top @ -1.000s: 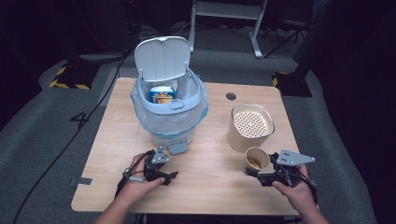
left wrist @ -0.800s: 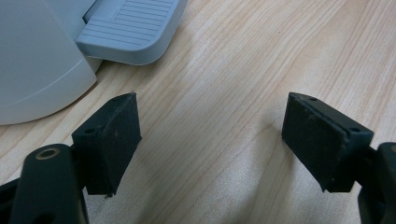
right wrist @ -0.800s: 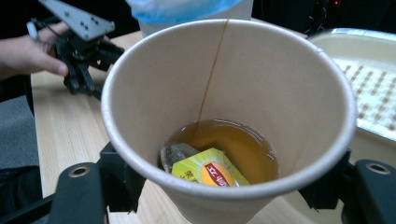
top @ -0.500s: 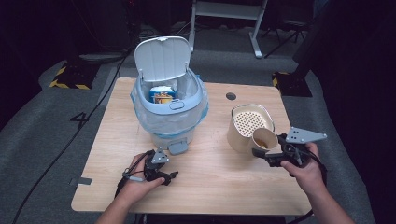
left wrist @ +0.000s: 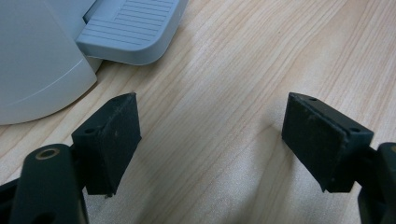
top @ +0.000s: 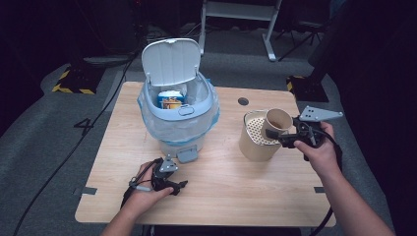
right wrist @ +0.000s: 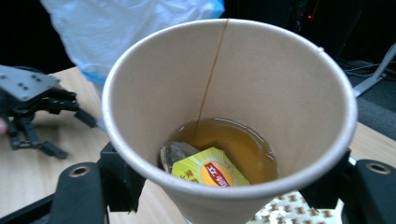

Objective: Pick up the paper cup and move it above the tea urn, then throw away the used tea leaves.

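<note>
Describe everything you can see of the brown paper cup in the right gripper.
The brown paper cup is a plain tapered one with a rolled rim and a side seam. The right gripper clamps it between its black jaws, tilted above the beige perforated container. Inside sit amber tea, a wet tea bag and its yellow tag.

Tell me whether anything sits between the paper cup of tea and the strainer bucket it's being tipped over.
Nothing visible does. The right gripper holds the paper cup tilted directly above the perforated strainer of the beige bucket, with open air between them. The bin stands apart to the side.
</note>
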Demonstrator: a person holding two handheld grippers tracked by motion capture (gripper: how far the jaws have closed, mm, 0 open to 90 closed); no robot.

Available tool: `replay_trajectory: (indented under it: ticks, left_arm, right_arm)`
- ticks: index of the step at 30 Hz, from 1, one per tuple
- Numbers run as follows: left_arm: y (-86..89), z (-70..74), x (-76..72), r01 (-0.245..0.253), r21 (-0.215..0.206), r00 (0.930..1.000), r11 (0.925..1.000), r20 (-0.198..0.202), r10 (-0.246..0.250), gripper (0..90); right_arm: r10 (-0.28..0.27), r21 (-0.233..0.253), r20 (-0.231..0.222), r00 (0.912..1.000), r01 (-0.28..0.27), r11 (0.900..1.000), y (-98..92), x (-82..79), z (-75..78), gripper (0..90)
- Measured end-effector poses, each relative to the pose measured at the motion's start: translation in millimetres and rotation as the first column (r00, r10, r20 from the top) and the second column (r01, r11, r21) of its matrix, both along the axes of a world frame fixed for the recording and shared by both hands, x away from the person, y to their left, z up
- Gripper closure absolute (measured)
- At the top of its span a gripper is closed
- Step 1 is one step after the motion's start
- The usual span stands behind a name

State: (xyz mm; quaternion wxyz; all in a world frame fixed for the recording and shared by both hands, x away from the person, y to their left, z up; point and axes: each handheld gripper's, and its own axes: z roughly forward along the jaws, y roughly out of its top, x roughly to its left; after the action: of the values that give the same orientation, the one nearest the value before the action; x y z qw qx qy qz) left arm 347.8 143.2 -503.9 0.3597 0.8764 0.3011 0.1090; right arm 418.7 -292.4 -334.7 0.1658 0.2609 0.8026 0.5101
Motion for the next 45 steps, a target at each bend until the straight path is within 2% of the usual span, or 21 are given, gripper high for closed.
replay_trajectory:
  ticks: [5, 14, 19, 24, 29, 33, 36, 38, 39, 42, 45]
  left_arm:
    - [0.1, 0.0, 0.2, 0.000, -0.002, 1.0000, 1.0000, -0.001, 0.000, 19.8]
    - [0.1, 0.1, 0.4, 0.000, 0.000, 1.0000, 1.0000, 0.000, 0.000, 19.8]
    - [0.0, 0.0, 0.3, 0.000, -0.001, 1.0000, 1.0000, 0.000, 0.000, 19.8]
    - [0.2, 0.1, 0.5, 0.000, -0.001, 1.0000, 1.0000, -0.001, 0.000, 19.8]
    - [0.2, 0.1, 0.5, 0.000, -0.001, 1.0000, 1.0000, 0.000, 0.000, 19.8]
    - [0.1, 0.1, 0.4, 0.000, 0.000, 1.0000, 1.0000, 0.000, 0.000, 19.8]
    - [0.1, 0.1, 0.5, 0.000, -0.001, 1.0000, 1.0000, 0.000, 0.000, 19.8]
    - [0.1, 0.1, 0.5, 0.000, -0.001, 1.0000, 1.0000, 0.000, 0.000, 19.8]
    - [0.1, 0.0, 0.4, 0.000, -0.001, 1.0000, 1.0000, -0.001, 0.000, 19.8]
    - [0.1, 0.1, 0.5, 0.000, 0.000, 1.0000, 1.0000, 0.000, 0.000, 19.8]
    - [0.1, 0.1, 0.4, 0.000, 0.000, 1.0000, 1.0000, 0.000, 0.000, 19.8]
  right_arm:
    - [-0.016, -0.018, 0.001, 0.9999, 0.016, 1.000, -3.5, 19.8, -0.8, 29.6]
    - [-0.081, -0.045, 0.012, 0.9967, 0.081, 0.996, -8.4, 46.5, -10.1, 29.6]
    - [-0.088, -0.054, 0.010, 0.9961, 0.088, 0.995, -11.5, 56.5, -11.9, 29.7]
    - [-0.098, -0.050, 0.015, 0.9951, 0.099, 0.994, -15.8, 59.7, -11.4, 29.9]
    - [-0.100, -0.100, 0.061, 0.9931, 0.106, 0.989, -19.1, 58.5, -7.2, 30.1]
    - [-0.095, -0.181, 0.132, 0.9867, 0.118, 0.976, -20.2, 55.8, -4.9, 30.5]
    - [-0.076, -0.259, 0.186, 0.9796, 0.124, 0.958, -19.7, 53.7, -4.1, 30.7]
    - [-0.060, -0.326, 0.232, 0.9708, 0.136, 0.936, -18.3, 51.8, -2.9, 30.9]
    - [-0.049, -0.365, 0.258, 0.9649, 0.144, 0.920, -16.9, 50.5, -2.1, 31.0]
    - [-0.009, -0.480, 0.338, 0.9410, 0.181, 0.858, -11.0, 45.1, 1.0, 31.2]
    - [0.016, -0.538, 0.387, 0.9220, 0.211, 0.816, -7.3, 41.5, 3.0, 31.3]
